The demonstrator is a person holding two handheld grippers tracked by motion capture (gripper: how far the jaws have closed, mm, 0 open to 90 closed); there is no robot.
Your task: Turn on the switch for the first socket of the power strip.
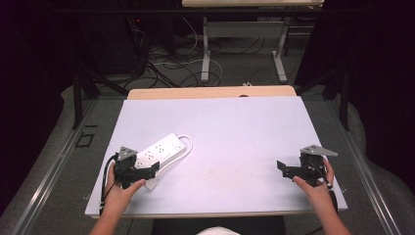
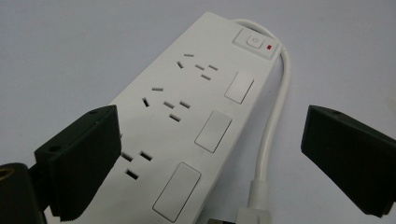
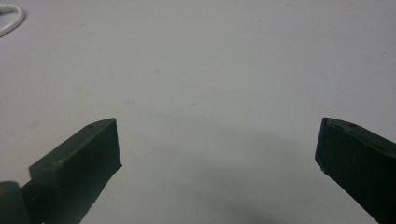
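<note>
Item one, the table (image 1: 235,137): we record a broad white top with a wooden edge at its far side.

Item two, the power strip (image 1: 159,152): white, long and flat, lying at an angle on the table's left half. In the left gripper view we count three socket groups, three rectangular rocker switches (image 2: 213,131) beside them, and an end button with a red light (image 2: 269,46). Its white cord (image 2: 275,112) loops from the far end back along one side.

Item three, the left gripper (image 1: 147,171): jaws spread wide, hovering over the strip's near end, holding nothing.

Item four, the right gripper (image 1: 284,167): jaws likewise wide apart, over bare table, well apart from the strip.
</note>
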